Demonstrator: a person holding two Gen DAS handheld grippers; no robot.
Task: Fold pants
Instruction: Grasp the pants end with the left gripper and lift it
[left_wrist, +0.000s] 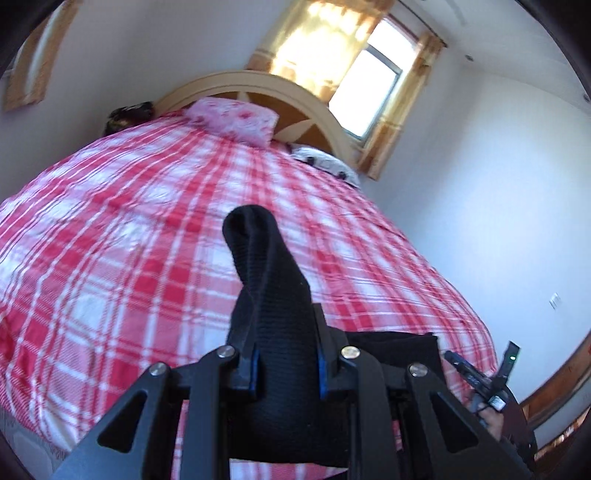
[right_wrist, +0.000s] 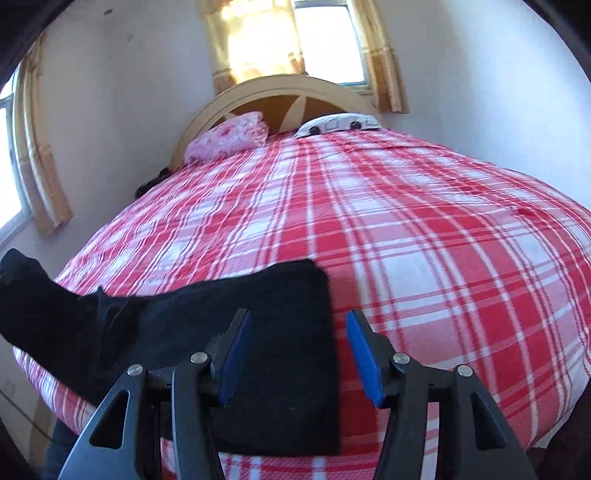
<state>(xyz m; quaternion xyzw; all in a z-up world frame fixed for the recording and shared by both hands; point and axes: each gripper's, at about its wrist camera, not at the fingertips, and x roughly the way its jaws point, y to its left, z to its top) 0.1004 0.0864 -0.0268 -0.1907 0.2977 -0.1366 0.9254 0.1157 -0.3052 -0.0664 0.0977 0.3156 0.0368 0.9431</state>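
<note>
Black pants (right_wrist: 258, 332) lie on the near part of a bed with a red and white checked cover (right_wrist: 424, 240). Their right part rests flat, while their left end is lifted off the cover (right_wrist: 33, 291). My left gripper (left_wrist: 286, 369) is shut on that lifted end, and a bunch of black cloth (left_wrist: 266, 280) sticks up between its blue pads. My right gripper (right_wrist: 299, 350) hovers open over the flat right edge of the pants, with nothing pressed between its blue pads (right_wrist: 360, 343). The right gripper also shows at the lower right of the left wrist view (left_wrist: 480, 376).
A pink flowered pillow (left_wrist: 236, 118) and a white patterned pillow (right_wrist: 340, 123) lie at the wooden headboard (left_wrist: 258, 83). A curtained window (left_wrist: 373, 92) is behind it. A dark object (left_wrist: 127, 114) sits at the far left corner of the bed. Walls flank both sides.
</note>
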